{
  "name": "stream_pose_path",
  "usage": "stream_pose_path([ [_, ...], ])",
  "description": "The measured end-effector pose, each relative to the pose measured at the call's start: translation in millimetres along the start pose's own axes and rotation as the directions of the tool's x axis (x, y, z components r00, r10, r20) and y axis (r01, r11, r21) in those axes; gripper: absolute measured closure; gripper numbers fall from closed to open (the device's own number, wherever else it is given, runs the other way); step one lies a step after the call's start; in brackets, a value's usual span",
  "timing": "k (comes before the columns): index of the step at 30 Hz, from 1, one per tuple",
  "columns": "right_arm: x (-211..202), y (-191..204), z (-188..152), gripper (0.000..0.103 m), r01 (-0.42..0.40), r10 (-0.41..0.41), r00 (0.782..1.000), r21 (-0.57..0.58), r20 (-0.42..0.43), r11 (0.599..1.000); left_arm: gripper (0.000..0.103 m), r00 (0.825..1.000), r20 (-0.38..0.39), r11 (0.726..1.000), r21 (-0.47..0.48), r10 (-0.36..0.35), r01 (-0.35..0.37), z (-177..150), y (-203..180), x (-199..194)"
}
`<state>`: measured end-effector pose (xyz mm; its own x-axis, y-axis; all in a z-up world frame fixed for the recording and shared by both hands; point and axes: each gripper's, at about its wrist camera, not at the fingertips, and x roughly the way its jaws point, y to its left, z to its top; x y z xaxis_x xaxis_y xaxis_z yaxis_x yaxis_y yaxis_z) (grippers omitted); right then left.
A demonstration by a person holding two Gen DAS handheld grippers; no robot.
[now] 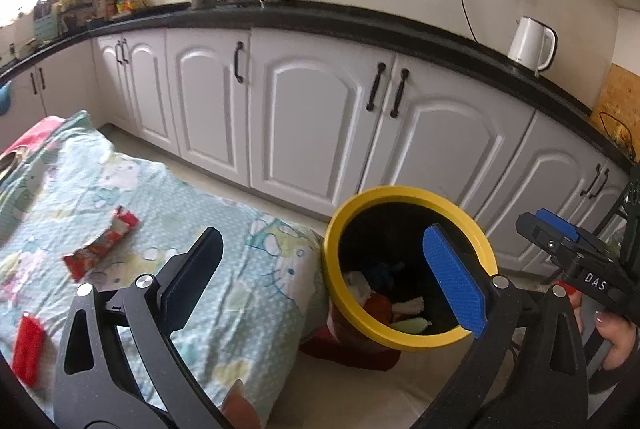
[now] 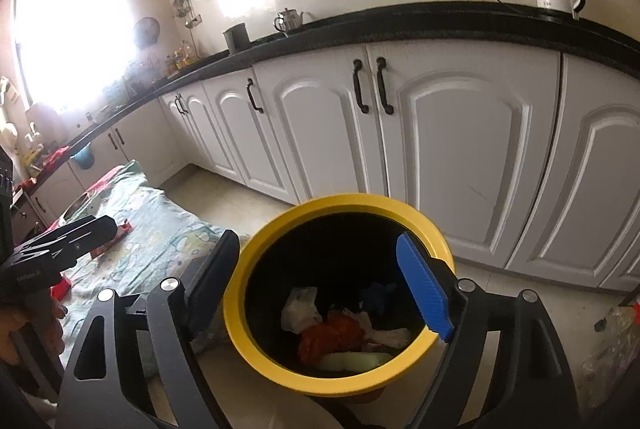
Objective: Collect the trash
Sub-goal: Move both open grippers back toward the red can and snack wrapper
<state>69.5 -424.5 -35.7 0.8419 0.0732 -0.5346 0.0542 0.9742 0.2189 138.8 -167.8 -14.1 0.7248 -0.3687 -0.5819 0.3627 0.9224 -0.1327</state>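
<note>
Two red wrappers left on the patterned cloth (image 1: 224, 309), both off to the left of the left gripper (image 1: 324, 281). Seen through the left wrist view: jaws spread as wide as they go, nothing between them. Torn red wrapper (image 1: 102, 247) ahead and to the left of the black finger, long axis slanting from near-left to far-right. Small red packet (image 1: 27, 349) closer in, further left, beside the finger's base, standing roughly lengthwise away from the camera. Yellow-rimmed bin (image 1: 362, 325) ahead and right, behind the blue pad, touching the cloth's edge, already holding white, red, blue and pale green scraps. Right gripper's tip (image 1: 560, 233) off at the far right, a hand (image 1: 614, 341) under it.

Through the right wrist view: right gripper (image 2: 320, 281) wide open too, empty, hanging directly over the bin's mouth (image 2: 240, 309), contents plain between the fingers. Left gripper (image 2: 64, 237) at the far left over the cloth, hiding most of the torn wrapper (image 2: 120, 231); only a red sliver showing.

Judged: left hand much nearer both wrappers, so next pick likely falls there, jaws best set across the torn wrapper's slant. Only the left view gives that slant and the whole small packet; only the right view looks squarely into the bin.
</note>
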Motion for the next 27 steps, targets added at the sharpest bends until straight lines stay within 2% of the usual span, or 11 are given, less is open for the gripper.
stream_pose_path([
  [10,-10.4,36.2,13.6,0.021,-0.056,0.058,0.998,-0.06,0.031,0.997,0.011,0.994,0.087,0.996,-0.056,0.068,-0.064,3.4,32.1,-37.7],
  [27,-11.4,107.1,25.3,0.02,-0.165,0.172,0.985,-0.161,0.032,0.973,0.011,0.97,0.146,0.974,-0.144,0.193,-0.172,-3.6,90.9,-77.0],
])
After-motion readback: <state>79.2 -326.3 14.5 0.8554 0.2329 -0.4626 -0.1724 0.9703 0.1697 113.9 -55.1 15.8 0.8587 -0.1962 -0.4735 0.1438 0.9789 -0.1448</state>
